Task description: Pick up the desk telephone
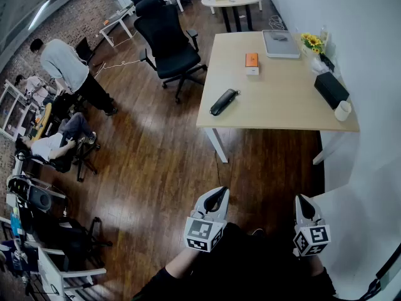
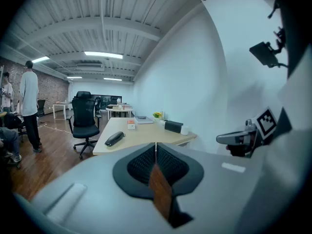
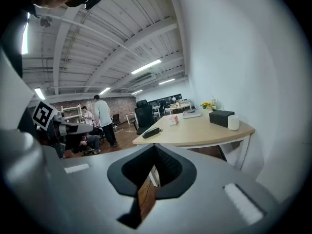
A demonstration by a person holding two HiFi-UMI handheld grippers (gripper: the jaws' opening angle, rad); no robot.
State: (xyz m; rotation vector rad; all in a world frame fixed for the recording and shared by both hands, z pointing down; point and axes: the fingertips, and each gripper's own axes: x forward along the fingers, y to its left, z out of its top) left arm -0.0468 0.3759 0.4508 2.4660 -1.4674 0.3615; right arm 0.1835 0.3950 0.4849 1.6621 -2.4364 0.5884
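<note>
One long black telephone (image 1: 224, 101), as best I can make it out, lies slantwise on the desk (image 1: 276, 115) close to its left edge, a little in from the near left corner, with nothing touching it. Farther along the desk, toward the middle, stands a small orange and white box (image 1: 252, 63), and a flat grey tray (image 1: 280, 43) sits at the far edge. Yellow flowers (image 1: 311, 41) fill the far right corner, a black box (image 1: 331, 89) lies along the right edge, and a white cup (image 1: 343, 110) stands just beside it near the near right corner. A black office chair (image 1: 168, 42) stands on the wooden floor (image 1: 150, 162) off the desk's left edge. Both of my tools are well short of the desk, over the floor. My left gripper (image 1: 219, 193) has its jaws pressed together with nothing between them, and my right gripper (image 1: 302, 199) is closed and empty as well. Well off to the left, a person in a pale top (image 1: 66, 64) bends over.
</note>
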